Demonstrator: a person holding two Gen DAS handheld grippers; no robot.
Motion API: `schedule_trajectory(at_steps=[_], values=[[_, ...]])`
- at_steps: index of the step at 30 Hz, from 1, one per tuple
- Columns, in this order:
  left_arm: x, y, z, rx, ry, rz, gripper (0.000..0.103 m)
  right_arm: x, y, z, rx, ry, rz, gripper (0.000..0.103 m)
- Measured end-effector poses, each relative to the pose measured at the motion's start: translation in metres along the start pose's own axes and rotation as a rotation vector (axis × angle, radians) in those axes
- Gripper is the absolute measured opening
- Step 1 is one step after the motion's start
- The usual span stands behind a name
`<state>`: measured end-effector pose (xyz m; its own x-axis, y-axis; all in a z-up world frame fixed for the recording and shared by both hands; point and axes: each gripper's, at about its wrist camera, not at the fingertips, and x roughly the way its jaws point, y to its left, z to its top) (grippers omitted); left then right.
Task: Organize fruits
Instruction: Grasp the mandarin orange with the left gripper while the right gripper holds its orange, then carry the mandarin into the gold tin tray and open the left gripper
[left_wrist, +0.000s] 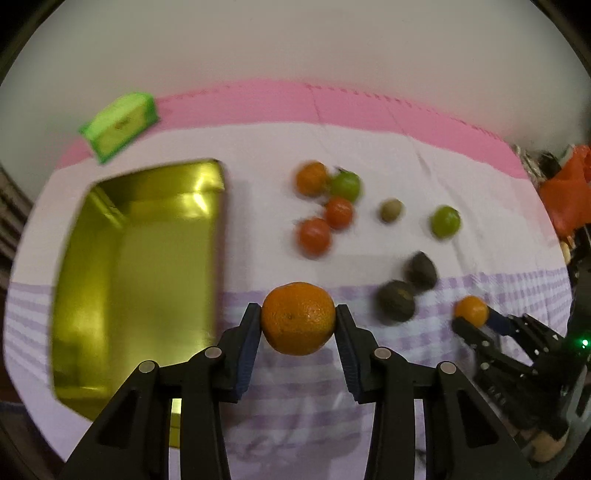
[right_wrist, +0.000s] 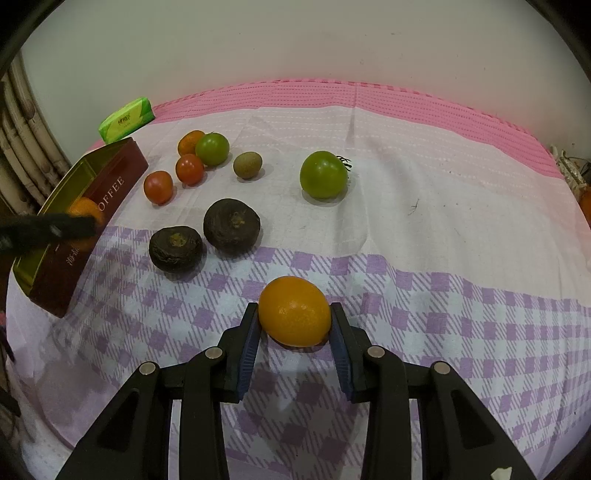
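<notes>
Two grippers, each w/ one orange fruit clamped between its fingers.

Count, right wrist view:
- Oranges: 3. One in left gripper (left_wrist: 298, 325), the pitted orange (left_wrist: 298, 317), both pads touching its sides. One in right gripper (right_wrist: 294, 325), the smooth orange (right_wrist: 294, 311), left pad touching, right pad at or just off its side; whether it rests on the cloth or is lifted, can't tell. One small orange (right_wrist: 189, 142) at back of the cluster, touching a green fruit.
- Red tomatoes: 2. Near tomato (right_wrist: 158, 186), far tomato (right_wrist: 190, 169), just beside each other.
- Green tomatoes: 2. Small green (right_wrist: 212, 148) in the cluster; big green (right_wrist: 324, 174) apart, to the right.
- Kiwi (right_wrist: 248, 165): 1, between the two greens.
- Dark wrinkled fruits: 2. Left one (right_wrist: 176, 249), right one (right_wrist: 232, 226), side by side, nearly touching, near edge of the checked part.
- Tin box (right_wrist: 110, 184): 1, red outside w/ "OFFEE" lettering, gold inside, open, at left of cloth.
- Green packet (right_wrist: 126, 120): 1, behind the box on the pink strip.
- Cloth (right_wrist: 443, 229): 1, white w/ purple check near side, pink band far side.

Position: in left wrist view the pitted orange hangs just right of the box, over the cloth edge of it; in right wrist view it shows against the box's open top, left gripper blurred in front.
</notes>
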<state>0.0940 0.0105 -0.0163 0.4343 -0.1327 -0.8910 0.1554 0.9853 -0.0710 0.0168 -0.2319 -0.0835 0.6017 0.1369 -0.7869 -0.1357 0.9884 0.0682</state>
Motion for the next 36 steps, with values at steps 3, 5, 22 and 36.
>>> schedule_trajectory(at_steps=[3,5,22,36], values=[[-0.011,0.030,0.001,-0.013,-0.024,0.063,0.041,0.000,0.000,0.000,-0.002,0.002,-0.003,0.034],[-0.011,0.055,-0.002,-0.035,-0.022,0.116,0.041,0.000,0.000,0.001,-0.002,0.004,-0.005,0.034],[0.023,0.143,-0.049,-0.114,0.129,0.238,0.041,0.000,0.003,0.006,-0.003,0.010,-0.060,0.033],[0.008,0.147,-0.051,-0.188,0.123,0.219,0.046,-0.029,0.075,0.047,-0.135,-0.062,0.028,0.033]])
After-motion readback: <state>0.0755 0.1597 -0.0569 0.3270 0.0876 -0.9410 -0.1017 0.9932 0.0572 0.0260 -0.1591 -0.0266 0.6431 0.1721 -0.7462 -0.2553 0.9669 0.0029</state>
